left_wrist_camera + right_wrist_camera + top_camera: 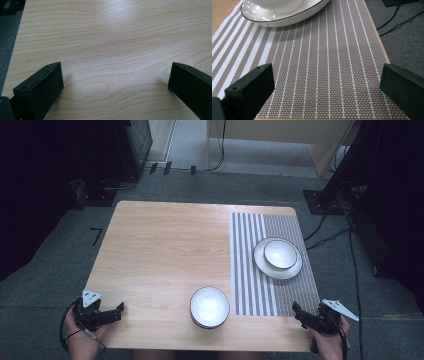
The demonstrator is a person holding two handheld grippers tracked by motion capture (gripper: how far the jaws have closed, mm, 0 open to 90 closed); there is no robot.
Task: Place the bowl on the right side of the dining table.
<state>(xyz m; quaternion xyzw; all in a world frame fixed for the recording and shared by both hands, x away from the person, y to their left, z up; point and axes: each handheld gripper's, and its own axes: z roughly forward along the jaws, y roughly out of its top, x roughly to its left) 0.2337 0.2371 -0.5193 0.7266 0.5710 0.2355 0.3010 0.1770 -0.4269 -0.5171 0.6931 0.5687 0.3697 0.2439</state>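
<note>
A white bowl (209,306) with a dark rim sits near the front edge of the wooden table (165,245). On the striped placemat (260,285) at the right, a second white bowl (280,253) rests on a white plate (265,266). My left gripper (119,309) is at the table's front left corner, open over bare wood (110,50). My right gripper (297,309) is at the front right corner, open over the placemat (324,75), with the plate (287,17) and the bowl on it (279,5) ahead.
Grey carpet surrounds the table, with black cables (325,237) trailing on the floor at the right. Dark equipment stands at the far left and right, and a light wooden cabinet (280,135) stands beyond the table.
</note>
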